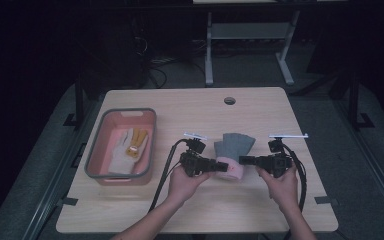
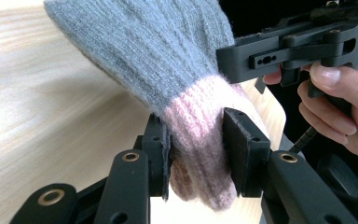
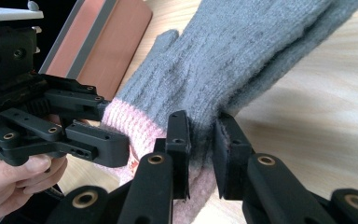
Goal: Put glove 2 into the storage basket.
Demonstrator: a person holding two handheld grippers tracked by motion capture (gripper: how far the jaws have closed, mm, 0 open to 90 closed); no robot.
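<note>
A grey knitted glove (image 1: pixel 236 144) with a pink cuff (image 1: pixel 228 170) hangs between my two grippers near the middle of the wooden table (image 1: pixel 190 210). My left gripper (image 1: pixel 219 167) is shut on the pink cuff (image 2: pixel 200 126), with the grey glove (image 2: pixel 158 51) stretching away from its jaws. Opposite it, my right gripper (image 1: pixel 242 160) is shut on the glove (image 3: pixel 242 51) where grey meets pink, its jaws (image 3: pixel 203 149) pinching a fold of the knit. The glove's fingers point toward the far side of the table and seem to trail just above it.
A pink tray (image 1: pixel 96 150) with a grey rim stands at the table's left, holding a pale work glove (image 1: pixel 129 148) with yellow patches. A cable hole (image 1: pixel 229 100) sits near the far edge. Beyond the table stands a white desk frame (image 1: pixel 209 55).
</note>
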